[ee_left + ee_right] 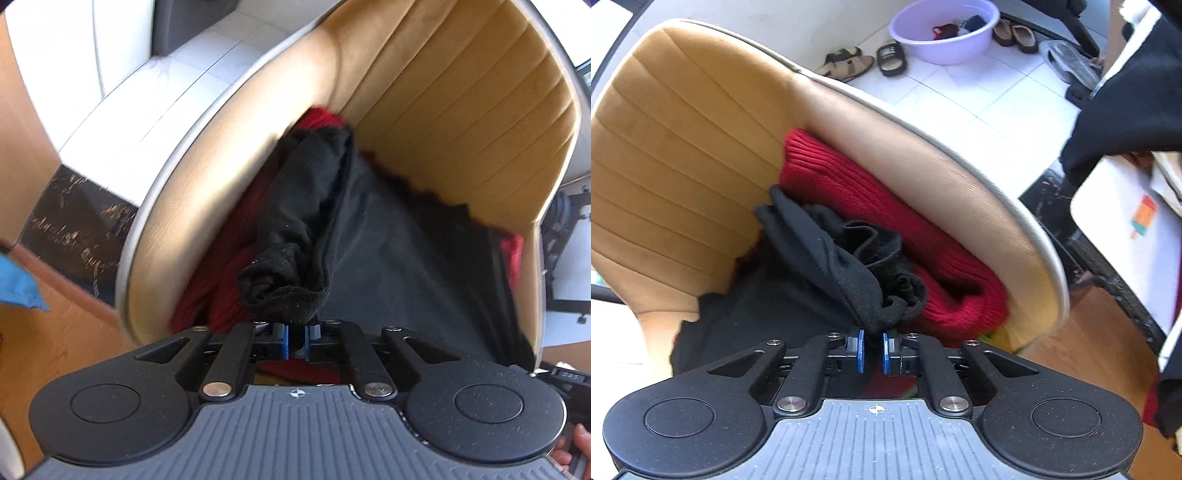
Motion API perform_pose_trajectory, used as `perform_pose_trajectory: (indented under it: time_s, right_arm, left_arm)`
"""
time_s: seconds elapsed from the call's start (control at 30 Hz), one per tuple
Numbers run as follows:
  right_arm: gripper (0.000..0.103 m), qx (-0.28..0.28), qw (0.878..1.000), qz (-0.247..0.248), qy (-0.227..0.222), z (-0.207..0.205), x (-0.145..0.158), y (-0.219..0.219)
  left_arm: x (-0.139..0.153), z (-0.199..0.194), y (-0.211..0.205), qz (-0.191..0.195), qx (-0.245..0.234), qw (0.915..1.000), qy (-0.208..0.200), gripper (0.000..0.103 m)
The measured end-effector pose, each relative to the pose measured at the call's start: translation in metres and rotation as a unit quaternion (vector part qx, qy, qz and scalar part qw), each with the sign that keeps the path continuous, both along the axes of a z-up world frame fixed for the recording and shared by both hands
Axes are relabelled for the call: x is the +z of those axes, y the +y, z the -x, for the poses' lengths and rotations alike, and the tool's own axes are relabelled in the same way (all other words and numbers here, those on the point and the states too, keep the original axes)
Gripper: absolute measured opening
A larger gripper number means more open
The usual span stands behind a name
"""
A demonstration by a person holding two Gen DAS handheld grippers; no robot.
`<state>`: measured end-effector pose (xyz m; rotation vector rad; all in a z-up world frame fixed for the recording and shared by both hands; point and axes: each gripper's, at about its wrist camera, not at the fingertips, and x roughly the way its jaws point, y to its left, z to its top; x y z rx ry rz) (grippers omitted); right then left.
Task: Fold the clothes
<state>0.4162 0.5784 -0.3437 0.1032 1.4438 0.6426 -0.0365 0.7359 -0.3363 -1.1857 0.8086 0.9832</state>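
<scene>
— What do you see from the left one?

— The left gripper [295, 338] has its blue pads pinched on a bunched end of the black cloth [295, 236]. The cloth starts right at the tips and runs up and away over the tan chair [461, 122]. A red knit sweater [221, 295] lies under it, mostly covered. Only its edges peek out. The picture is a bit blurry there.

— And from the right one?

— The right gripper [873, 350] is squeezed on a twisted bit of the black cloth [827, 254] too, right at its tips. The red knit sweater [871, 218] sits just beside it, against the chair's [683, 147] side. On the floor far back is a purple tub [942, 37] with shoes [849, 62] near it. Something dark at the right edge is cut off. I cannot tell what it is.
</scene>
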Motion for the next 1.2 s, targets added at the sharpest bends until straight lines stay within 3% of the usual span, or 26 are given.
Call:
perform_pose_trajectory:
  time_s: [0.1,0.2,0.33,0.4,0.47,0.5,0.63,0.7,0.73,0.77,0.87,0.97,1.03,1.13,1.2]
  right_arm:
    - [0.008,0.001,1.0,0.014,-0.003,0.0,-0.017,0.002]
    - [0.008,0.028,0.998,0.02,-0.044,0.008,-0.019,0.006]
    - [0.009,0.117,0.985,0.04,-0.12,0.023,-0.011,0.028]
    - [0.024,0.155,0.978,0.072,-0.116,0.026,-0.014,0.036]
    - [0.029,0.146,0.98,0.077,-0.11,0.024,-0.007,0.032]
    - [0.032,0.136,0.982,0.076,-0.107,0.023,-0.003,0.028]
    - [0.034,0.125,0.983,0.011,-0.136,0.021,0.03,0.022]
    - [0.032,0.136,0.979,-0.031,-0.15,0.017,0.042,0.03]
    - [0.032,0.147,0.977,-0.046,-0.15,0.014,0.043,0.039]
    - [0.031,0.158,0.976,-0.053,-0.143,0.01,0.04,0.049]
    - [0.032,0.183,0.976,-0.066,-0.099,0.005,0.015,0.092]
    - [0.032,0.208,0.974,-0.069,-0.054,0.007,-0.015,0.131]
    - [0.031,0.218,0.972,-0.041,-0.073,0.006,-0.025,0.147]
    - [0.027,0.179,0.971,0.004,-0.157,-0.019,-0.025,0.15]
    - [0.021,0.15,0.978,0.014,-0.142,-0.046,-0.034,0.146]
  left_arm:
    - [-0.014,-0.002,0.001,0.003,-0.008,0.9997,0.022,0.008]
    - [-0.029,-0.009,0.001,0.017,-0.02,0.9989,0.04,0.008]
    - [-0.04,-0.021,-0.003,0.018,-0.055,0.9959,0.069,0.013]
    - [-0.038,-0.024,-0.003,0.027,-0.063,0.9949,0.074,0.019]
    - [-0.025,-0.025,-0.004,0.024,-0.073,0.9949,0.065,0.032]
    - [-0.018,-0.026,-0.005,0.023,-0.078,0.9949,0.06,0.033]
    - [0.009,-0.029,-0.008,0.018,-0.099,0.9941,0.041,0.033]
    - [0.023,-0.042,-0.005,-0.014,-0.124,0.992,0.022,0.035]
    - [0.03,-0.049,-0.003,-0.033,-0.137,0.9899,0.011,0.043]
    - [0.036,-0.057,-0.001,-0.051,-0.151,0.9873,0.001,0.05]
    - [0.032,-0.084,0.016,-0.083,-0.17,0.9819,0.008,0.051]
    - [0.01,-0.11,0.032,-0.084,-0.185,0.9783,0.041,0.051]
    - [-0.004,-0.117,0.042,-0.085,-0.198,0.974,0.07,0.051]
    - [-0.025,-0.115,0.046,-0.06,-0.202,0.9731,0.092,0.051]
    - [-0.034,-0.117,0.047,-0.055,-0.212,0.9706,0.101,0.053]
